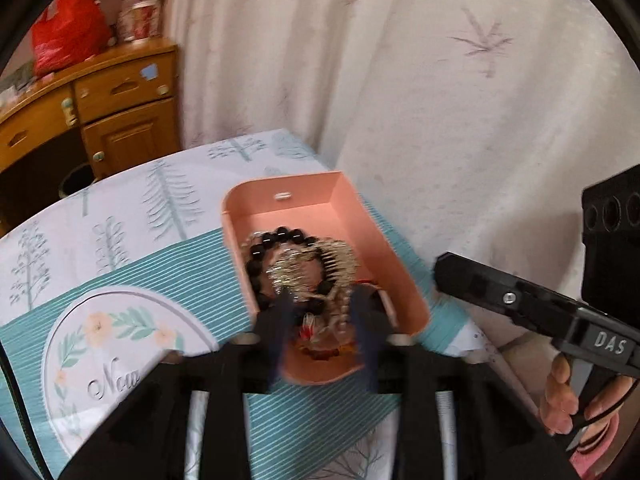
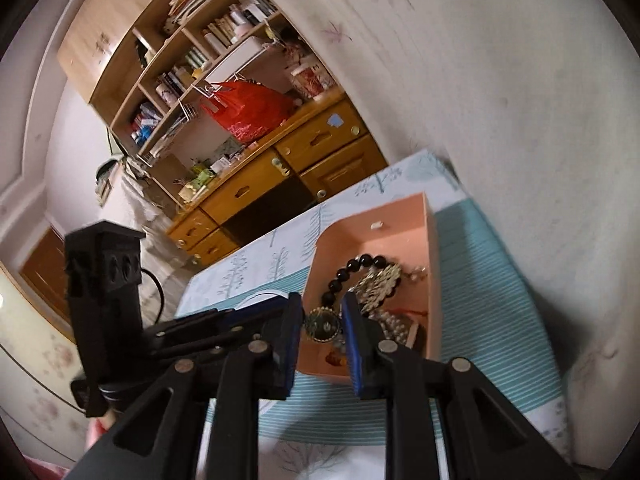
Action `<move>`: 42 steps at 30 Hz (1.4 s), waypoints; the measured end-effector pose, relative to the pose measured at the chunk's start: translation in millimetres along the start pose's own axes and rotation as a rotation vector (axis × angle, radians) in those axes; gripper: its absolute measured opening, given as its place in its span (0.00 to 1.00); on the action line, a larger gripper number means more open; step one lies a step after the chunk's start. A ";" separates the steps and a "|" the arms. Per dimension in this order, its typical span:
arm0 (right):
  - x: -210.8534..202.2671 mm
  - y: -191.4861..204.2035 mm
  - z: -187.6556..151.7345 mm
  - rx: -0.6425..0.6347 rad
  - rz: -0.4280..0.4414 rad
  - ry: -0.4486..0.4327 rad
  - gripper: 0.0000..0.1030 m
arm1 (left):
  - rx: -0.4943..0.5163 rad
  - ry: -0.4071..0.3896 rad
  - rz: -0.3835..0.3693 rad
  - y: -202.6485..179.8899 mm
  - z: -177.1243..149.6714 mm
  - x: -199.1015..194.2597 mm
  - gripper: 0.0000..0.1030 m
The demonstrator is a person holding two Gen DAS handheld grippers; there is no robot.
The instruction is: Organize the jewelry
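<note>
A pink tray (image 1: 376,236) sits on a teal and white patterned cloth and holds a black bead bracelet (image 1: 256,258), a gold comb-like piece (image 1: 316,266) and other small jewelry. My left gripper (image 1: 320,316) is open and empty, its fingers over the tray's near end. The right gripper's body (image 1: 520,304) shows at the right of that view. In the right wrist view the pink tray (image 2: 434,248) holds the black beads (image 2: 352,268), the gold piece (image 2: 378,284) and a round dark pendant (image 2: 322,324). My right gripper (image 2: 320,320) is open above the tray's near edge, empty.
A wooden desk with drawers (image 1: 112,100) and a red bag (image 1: 68,28) stand to the left. A pale curtain (image 1: 440,80) hangs behind the table. Bookshelves (image 2: 180,52) rise above the desk. The left gripper's body (image 2: 108,300) is at the left of the right wrist view.
</note>
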State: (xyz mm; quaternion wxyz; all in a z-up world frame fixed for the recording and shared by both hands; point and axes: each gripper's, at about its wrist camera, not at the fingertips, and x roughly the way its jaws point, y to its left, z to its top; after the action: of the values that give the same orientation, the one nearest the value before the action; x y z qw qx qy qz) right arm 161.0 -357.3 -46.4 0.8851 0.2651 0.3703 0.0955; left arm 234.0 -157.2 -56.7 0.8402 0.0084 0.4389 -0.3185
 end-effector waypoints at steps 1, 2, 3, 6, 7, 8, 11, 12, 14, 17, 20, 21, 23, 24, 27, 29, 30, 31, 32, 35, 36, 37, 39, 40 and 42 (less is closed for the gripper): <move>0.0 -1.5 -0.2 0.007 -0.001 -0.001 0.24 | 0.000 -0.013 0.024 1.2 -0.3 -3.2 0.65; -0.2 -1.6 0.0 0.008 -0.004 -0.006 0.25 | 0.002 -0.028 0.034 2.7 -0.4 -7.9 0.69; -1.0 -0.7 0.0 0.006 -0.007 -0.011 0.28 | 0.004 -0.041 0.036 4.9 -0.3 -12.4 0.69; -6.2 0.1 -1.9 0.008 -0.016 -0.020 0.37 | -0.019 -0.059 0.051 11.6 0.9 -26.3 0.76; -8.2 1.3 -2.1 0.014 -0.016 -0.024 0.38 | -0.025 -0.064 0.064 12.9 0.7 -30.1 0.78; -9.7 2.5 -2.4 0.018 -0.017 -0.026 0.38 | -0.026 -0.065 0.095 13.7 -0.3 -34.9 0.83; -12.6 10.6 -5.4 0.019 -0.050 -0.022 0.50 | -0.015 -0.052 0.235 14.3 -5.6 -45.0 0.86; -13.1 14.9 -7.9 0.014 -0.069 -0.017 0.58 | -0.012 -0.054 0.269 14.3 -9.6 -51.3 0.86; -13.9 22.1 -13.3 0.005 -0.096 -0.006 0.67 | -0.031 -0.064 0.327 17.3 -16.7 -61.0 0.88; -7.9 37.8 -25.6 -0.013 -0.147 0.054 0.73 | -0.089 -0.051 0.416 26.7 -33.2 -79.9 0.96; 4.5 53.0 -41.3 -0.026 -0.193 0.143 0.74 | -0.152 0.004 0.468 38.9 -50.7 -96.6 0.96; 8.5 57.3 -46.3 -0.024 -0.203 0.174 0.74 | -0.170 0.019 0.482 42.3 -54.7 -101.0 0.96; 19.8 67.5 -57.2 -0.014 -0.223 0.267 0.75 | -0.216 0.048 0.524 50.5 -63.3 -114.8 0.96; 24.1 72.7 -61.2 -0.016 -0.229 0.305 0.75 | -0.234 0.060 0.542 53.5 -66.8 -119.5 0.97; 29.6 97.5 -69.3 -0.080 -0.253 0.361 0.75 | -0.303 0.126 0.599 61.7 -76.2 -138.6 0.97; 24.8 117.9 -70.9 -0.145 -0.283 0.350 0.75 | -0.336 0.156 0.609 65.2 -80.9 -152.1 0.97; 20.6 129.5 -71.4 -0.176 -0.298 0.345 0.75 | -0.342 0.150 0.614 64.6 -84.3 -158.8 0.97; 17.1 136.4 -72.2 -0.193 -0.303 0.343 0.75 | -0.346 0.136 0.627 63.1 -87.2 -167.4 0.97; 11.6 146.6 -71.7 -0.216 -0.307 0.337 0.75 | -0.347 0.126 0.643 60.7 -89.0 -173.8 0.97; -5.2 169.1 -67.4 -0.260 -0.308 0.313 0.79 | -0.353 0.094 0.684 53.7 -94.1 -194.5 0.97; -11.3 176.1 -66.9 -0.274 -0.312 0.302 0.81 | -0.359 0.083 0.688 52.3 -94.0 -199.6 0.97; -15.4 183.1 -66.9 -0.287 -0.316 0.291 0.83 | -0.368 0.070 0.692 50.9 -95.1 -206.2 0.97; -27.1 193.9 -67.7 -0.313 -0.311 0.268 0.84 | -0.376 0.045 0.702 46.8 -98.1 -218.3 0.97; -30.5 197.3 -68.2 -0.320 -0.308 0.261 0.85 | -0.372 0.040 0.705 45.1 -98.6 -221.3 0.97; -41.1 203.8 -71.5 -0.333 -0.297 0.240 0.86 | -0.368 0.039 0.709 42.8 -101.7 -227.6 0.97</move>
State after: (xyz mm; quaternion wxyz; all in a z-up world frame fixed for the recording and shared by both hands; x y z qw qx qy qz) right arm 87.0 -172.4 46.7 0.8705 0.0452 0.4870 0.0546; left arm 89.0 27.0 38.5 0.8768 0.0146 0.4746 0.0754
